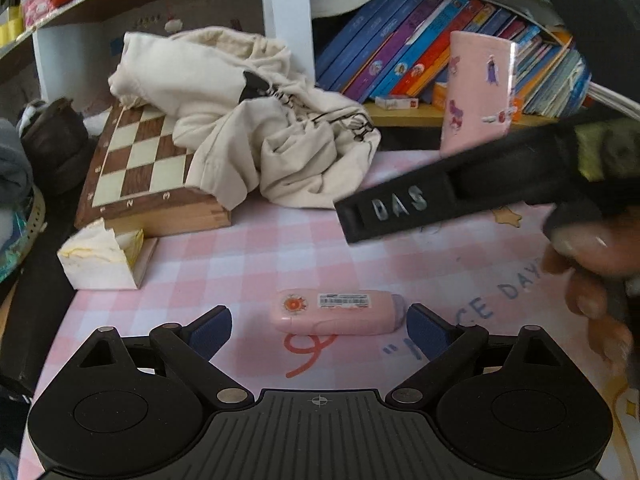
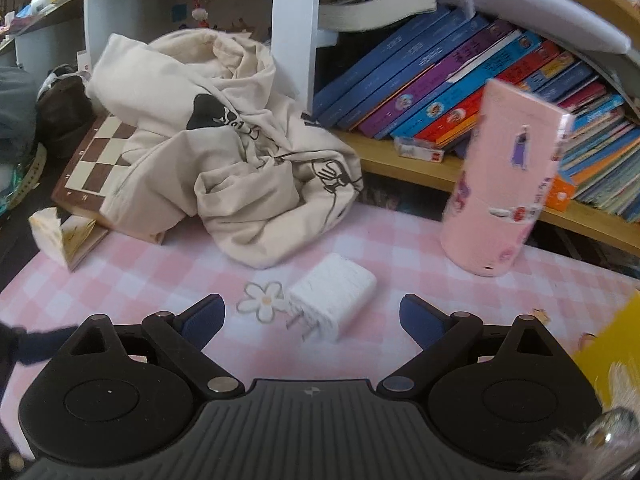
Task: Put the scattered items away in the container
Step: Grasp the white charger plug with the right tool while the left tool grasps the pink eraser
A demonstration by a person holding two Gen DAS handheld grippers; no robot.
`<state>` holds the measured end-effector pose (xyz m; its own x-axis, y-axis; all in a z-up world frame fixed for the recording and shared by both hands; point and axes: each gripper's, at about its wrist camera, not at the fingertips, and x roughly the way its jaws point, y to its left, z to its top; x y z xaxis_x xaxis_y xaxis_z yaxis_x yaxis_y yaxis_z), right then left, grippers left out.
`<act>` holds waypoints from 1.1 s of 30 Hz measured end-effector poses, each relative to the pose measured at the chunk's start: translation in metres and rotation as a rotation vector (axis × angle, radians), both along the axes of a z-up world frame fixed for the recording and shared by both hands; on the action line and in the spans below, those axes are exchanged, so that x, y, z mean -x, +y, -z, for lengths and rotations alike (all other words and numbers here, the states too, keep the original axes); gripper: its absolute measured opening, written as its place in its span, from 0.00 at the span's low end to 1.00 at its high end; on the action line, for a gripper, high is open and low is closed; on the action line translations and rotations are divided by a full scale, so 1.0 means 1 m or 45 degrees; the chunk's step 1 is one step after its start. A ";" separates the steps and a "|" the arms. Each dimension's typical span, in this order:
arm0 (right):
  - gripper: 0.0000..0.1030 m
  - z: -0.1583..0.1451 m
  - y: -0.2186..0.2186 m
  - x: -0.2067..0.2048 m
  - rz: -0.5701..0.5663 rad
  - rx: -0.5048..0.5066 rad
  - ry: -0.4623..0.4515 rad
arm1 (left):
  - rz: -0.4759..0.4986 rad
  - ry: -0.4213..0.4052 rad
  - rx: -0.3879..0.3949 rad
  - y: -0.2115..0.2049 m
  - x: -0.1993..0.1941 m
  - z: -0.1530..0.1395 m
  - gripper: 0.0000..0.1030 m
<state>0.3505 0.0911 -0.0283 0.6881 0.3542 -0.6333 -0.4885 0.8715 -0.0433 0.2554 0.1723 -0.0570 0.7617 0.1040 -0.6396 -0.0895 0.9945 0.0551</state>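
left gripper [image 1: 319, 326] jaws spread wide, gripping nothing; right gripper [image 2: 311, 322] wide too, gripping nothing. pink checked mat [image 1: 248, 256] underneath. cream cloth bag [image 2: 224, 140] heaped on chessboard [image 1: 136, 160]. pink sticker container [image 2: 508, 184] upright, tilted, by books. pink case [image 1: 336, 312] lies flat between left jaws, long axis left-right. white charger [image 2: 332, 300] between right jaws, prongs toward camera.

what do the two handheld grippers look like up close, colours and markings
Both are matte black. The left gripper and right gripper each have a ribbed dark grey centre plate with a small crosshair mark, two round black hubs, silver pivot pins and dark blue pads. Seen side-on, the right one bears "DAS" lettering.
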 end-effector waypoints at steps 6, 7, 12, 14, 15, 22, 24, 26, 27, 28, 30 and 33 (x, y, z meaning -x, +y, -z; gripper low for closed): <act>0.93 0.008 0.008 -0.038 0.087 -0.056 0.115 | 0.002 0.025 0.052 0.004 -0.004 0.006 0.88; 0.93 0.010 0.009 -0.040 0.089 -0.052 0.119 | 0.002 0.020 0.037 0.003 -0.003 0.006 0.87; 0.81 0.022 0.015 -0.041 0.065 0.011 0.142 | 0.002 0.005 0.040 0.007 -0.002 0.005 0.78; 0.75 0.027 0.015 -0.041 0.063 0.026 0.148 | -0.002 0.008 0.041 0.009 -0.002 0.004 0.73; 0.73 0.028 0.013 -0.040 0.064 0.013 0.140 | -0.006 0.011 0.041 0.010 -0.002 0.003 0.71; 0.49 0.024 0.007 -0.039 0.039 -0.009 0.135 | -0.031 0.049 0.096 0.017 0.001 -0.003 0.69; 0.47 0.023 0.004 -0.035 0.035 -0.017 0.144 | -0.046 0.055 0.118 0.019 0.004 -0.005 0.69; 0.47 0.022 0.000 -0.029 0.030 -0.020 0.154 | -0.051 0.055 0.119 0.020 0.009 -0.007 0.69; 0.47 0.021 -0.002 -0.026 0.028 -0.022 0.157 | -0.052 0.055 0.116 0.020 0.012 -0.008 0.69; 0.47 0.021 -0.004 -0.022 0.028 -0.025 0.163 | -0.054 0.055 0.115 0.021 0.015 -0.009 0.69; 0.47 0.020 -0.008 -0.016 0.023 -0.034 0.176 | -0.065 0.055 0.127 0.020 0.022 -0.012 0.69; 0.46 0.017 -0.012 -0.005 0.011 -0.042 0.193 | -0.096 0.054 0.163 0.021 0.032 -0.018 0.68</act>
